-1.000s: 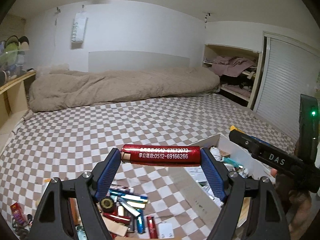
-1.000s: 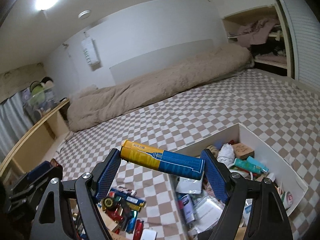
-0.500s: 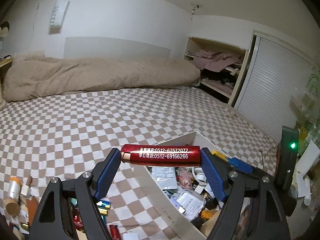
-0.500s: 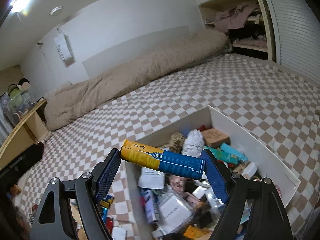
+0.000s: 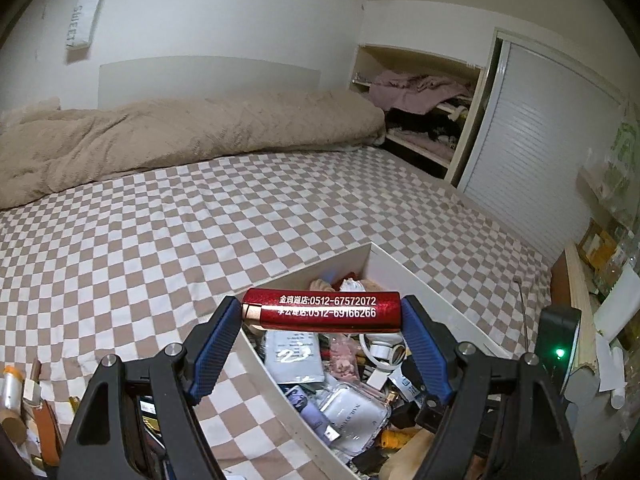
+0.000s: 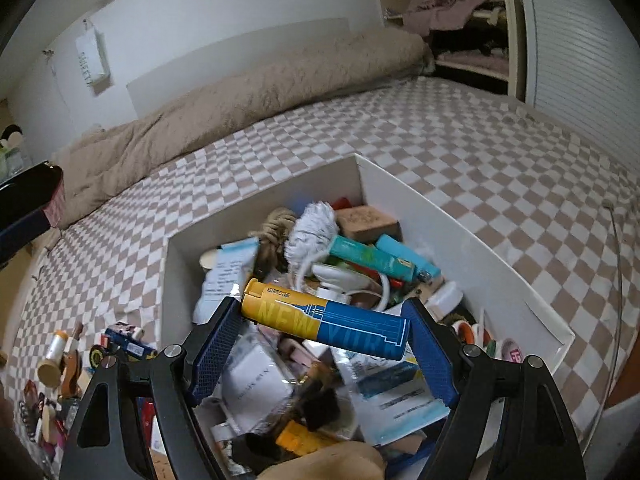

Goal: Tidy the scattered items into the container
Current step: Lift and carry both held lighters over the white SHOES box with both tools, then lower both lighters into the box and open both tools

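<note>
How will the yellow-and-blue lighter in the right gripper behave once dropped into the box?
The lighter looks rigid and light, held end to end without bending. Its rounded body may slide or roll off the uneven clutter in the white box. It probably won't break.

Red lighter (image 5: pixel 321 311), white print along its side, is held crosswise and level above the white container (image 5: pixel 448 312). Yellow-and-blue lighter (image 6: pixel 325 324), lettered NEW YORK, is held tilted over the white container (image 6: pixel 472 240), which is crowded with small items on checked bedding.
</note>
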The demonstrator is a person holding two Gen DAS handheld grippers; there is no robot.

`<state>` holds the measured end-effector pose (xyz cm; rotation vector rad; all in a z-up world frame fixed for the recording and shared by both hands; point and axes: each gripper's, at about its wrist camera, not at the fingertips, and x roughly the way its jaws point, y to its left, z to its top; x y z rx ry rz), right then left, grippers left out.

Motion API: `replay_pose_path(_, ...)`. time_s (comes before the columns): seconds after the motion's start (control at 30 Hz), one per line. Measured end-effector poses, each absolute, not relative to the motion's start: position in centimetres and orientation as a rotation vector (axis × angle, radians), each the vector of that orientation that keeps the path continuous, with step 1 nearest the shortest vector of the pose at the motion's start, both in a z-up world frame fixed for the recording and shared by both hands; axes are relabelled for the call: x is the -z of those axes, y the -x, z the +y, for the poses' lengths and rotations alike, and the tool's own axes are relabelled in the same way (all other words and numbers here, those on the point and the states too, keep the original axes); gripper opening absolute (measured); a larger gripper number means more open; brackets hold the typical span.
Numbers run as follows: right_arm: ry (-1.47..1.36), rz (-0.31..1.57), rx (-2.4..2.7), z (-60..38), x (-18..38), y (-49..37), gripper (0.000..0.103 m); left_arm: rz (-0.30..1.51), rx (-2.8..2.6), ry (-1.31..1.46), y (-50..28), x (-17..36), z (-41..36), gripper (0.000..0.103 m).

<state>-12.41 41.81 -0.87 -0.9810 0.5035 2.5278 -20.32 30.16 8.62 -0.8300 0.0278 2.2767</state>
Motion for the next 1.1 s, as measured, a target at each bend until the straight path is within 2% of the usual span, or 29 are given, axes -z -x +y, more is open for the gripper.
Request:
replay_pose_path(0.13,0.999,0.570,-2.464,43.4,2.1,12.5,0.083,0.067,-2.271,0.841,20.0,-7.5,31.3,0.081)
replay_pose_path(0.2,1.004,0.638,-2.440,44.3,2.7,12.4,0.089,0.070,-2.263,0.860,20.1,-7.0,31.9,0.081)
replay_pose_path(0.23,1.005,0.660,-2.435,44.5,2.8,12.2,0.098,0.069,-2.258,0.868,20.1,-6.8,32.1,0.081)
replay_pose_path(0.27,1.002,0.672,-2.432,44.7,2.8,12.0,0.101,0.066,-2.253,0.878,20.2,-6.5,32.4,0.081)
replay_pose_path(0.83,0.898,0.743,-2.344,47.8,2.3,8.5,0.102,0.107,-2.108,1.028,20.0,-2.3,36.6,0.081)
replay_pose_path(1.1,0.863,0.795,-2.351,48.2,1.8,7.9,0.102,0.259,-2.022,1.005,18.2,0.8,38.1,0.081)
